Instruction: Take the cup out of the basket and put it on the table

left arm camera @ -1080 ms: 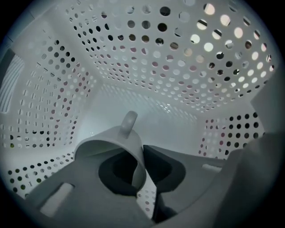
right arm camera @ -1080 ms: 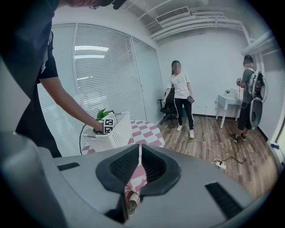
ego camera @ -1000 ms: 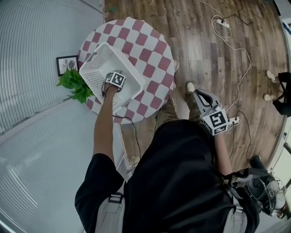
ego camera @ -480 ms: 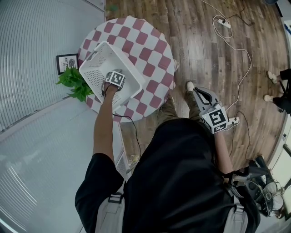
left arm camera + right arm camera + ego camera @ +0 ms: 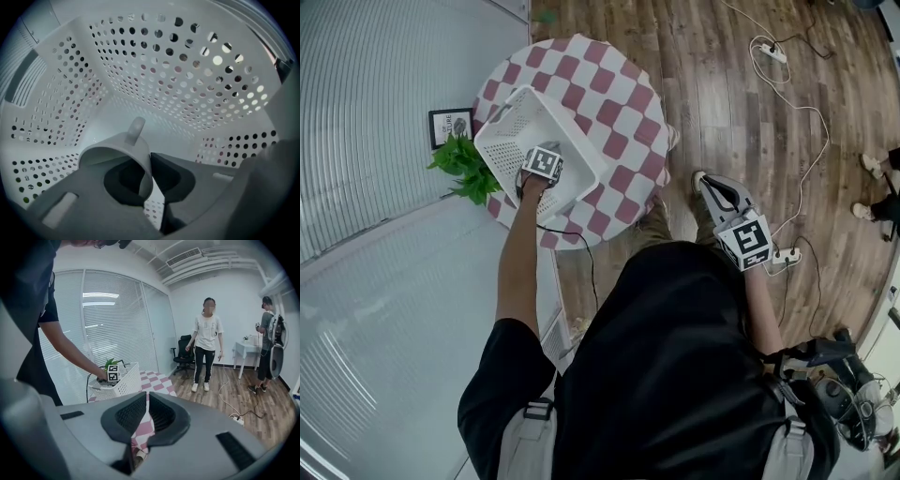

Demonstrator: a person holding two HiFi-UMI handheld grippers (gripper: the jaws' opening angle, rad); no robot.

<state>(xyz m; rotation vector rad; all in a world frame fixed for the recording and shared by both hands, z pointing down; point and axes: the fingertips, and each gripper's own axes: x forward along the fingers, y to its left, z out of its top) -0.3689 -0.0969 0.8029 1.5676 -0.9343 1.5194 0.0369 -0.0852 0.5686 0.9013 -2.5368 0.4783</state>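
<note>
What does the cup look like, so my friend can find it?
Find the round red-and-white checkered table; a white holey basket sits on it. Inside is a plain pale cup with one handle, smooth against the holey walls, its wall pinched by the left claw.

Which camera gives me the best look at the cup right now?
The left gripper view: the cup is pinched by its wall between the jaws of the left gripper, handle pointing away, inside the basket. The head view hides it under that gripper; the right gripper view shows only the basket's outside.
</note>
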